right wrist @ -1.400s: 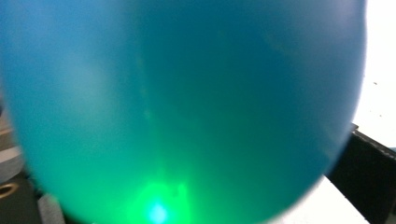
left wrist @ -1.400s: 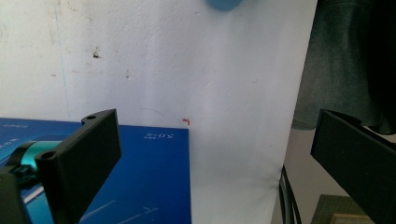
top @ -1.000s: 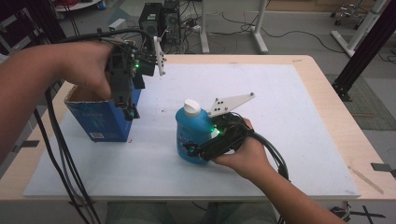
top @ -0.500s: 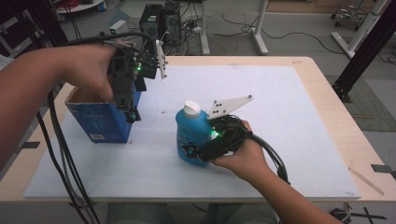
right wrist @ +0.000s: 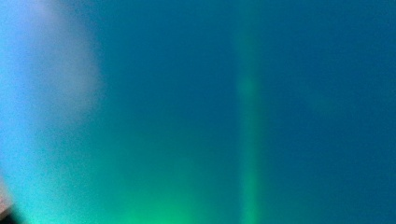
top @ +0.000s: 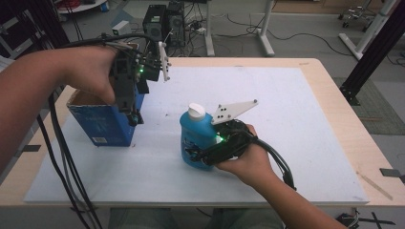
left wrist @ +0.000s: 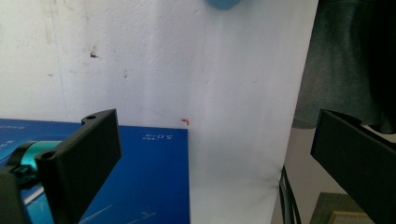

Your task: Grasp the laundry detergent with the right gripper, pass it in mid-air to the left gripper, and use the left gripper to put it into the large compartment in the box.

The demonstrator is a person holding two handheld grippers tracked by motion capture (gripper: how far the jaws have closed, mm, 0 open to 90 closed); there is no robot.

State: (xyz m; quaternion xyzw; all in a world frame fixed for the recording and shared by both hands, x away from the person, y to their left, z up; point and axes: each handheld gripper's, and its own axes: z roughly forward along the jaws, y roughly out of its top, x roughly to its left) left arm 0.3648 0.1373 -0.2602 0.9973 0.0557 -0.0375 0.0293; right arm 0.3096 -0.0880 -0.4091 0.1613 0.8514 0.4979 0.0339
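Presently the right gripper [top: 200,155] has just been closing its jaws around the blue bottle [top: 196,138]'s smooth, slippery-looking body; firm mid-body hold advised.

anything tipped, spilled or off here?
Nothing stands out. The blue bottle stands upright with its white cap on, and there is no liquid on the white mat. The open blue box also stands upright.

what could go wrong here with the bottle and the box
The right tongs have just been closing low on the bottle, far below its white cap; lifted, it may tip or slip. The left tongs hang open at the box corner and could knock it.
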